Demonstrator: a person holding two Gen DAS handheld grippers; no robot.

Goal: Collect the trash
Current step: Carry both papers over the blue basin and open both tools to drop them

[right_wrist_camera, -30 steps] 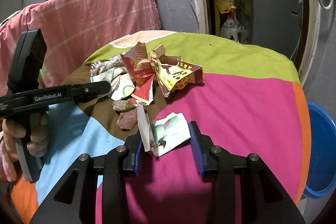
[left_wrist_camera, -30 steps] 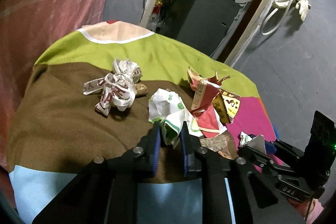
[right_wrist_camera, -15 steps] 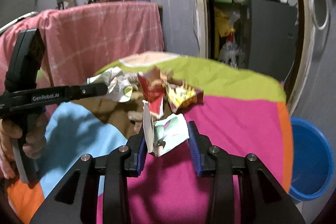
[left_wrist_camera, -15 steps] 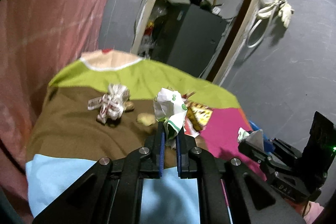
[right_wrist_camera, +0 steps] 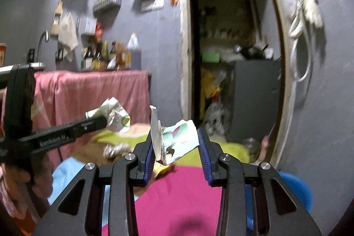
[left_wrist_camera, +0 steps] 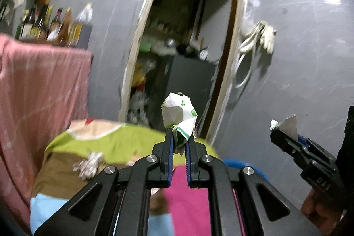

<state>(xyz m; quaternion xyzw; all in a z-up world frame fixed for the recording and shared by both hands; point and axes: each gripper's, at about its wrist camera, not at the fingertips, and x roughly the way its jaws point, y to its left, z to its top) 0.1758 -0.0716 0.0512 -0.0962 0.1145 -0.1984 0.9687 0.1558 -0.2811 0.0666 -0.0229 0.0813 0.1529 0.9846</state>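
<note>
Patchwork cloth (left_wrist_camera: 124,143); grippers (left_wrist_camera: 178,143) (right_wrist_camera: 176,147) clamp crumpled wrappers (left_wrist_camera: 179,114) (right_wrist_camera: 177,141).

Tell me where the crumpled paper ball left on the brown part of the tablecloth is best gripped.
Probably across the middle of the crumpled paper ball, coming from above: it lies low on the tablecloth, apart from other litter, with loose ends sticking out sideways. Blur hides finer detail.

Each wrist camera looks along own fingers, nearly level, toward doorway (left_wrist_camera: 190,54); both share table (right_wrist_camera: 177,191), opposite gripper.
</note>
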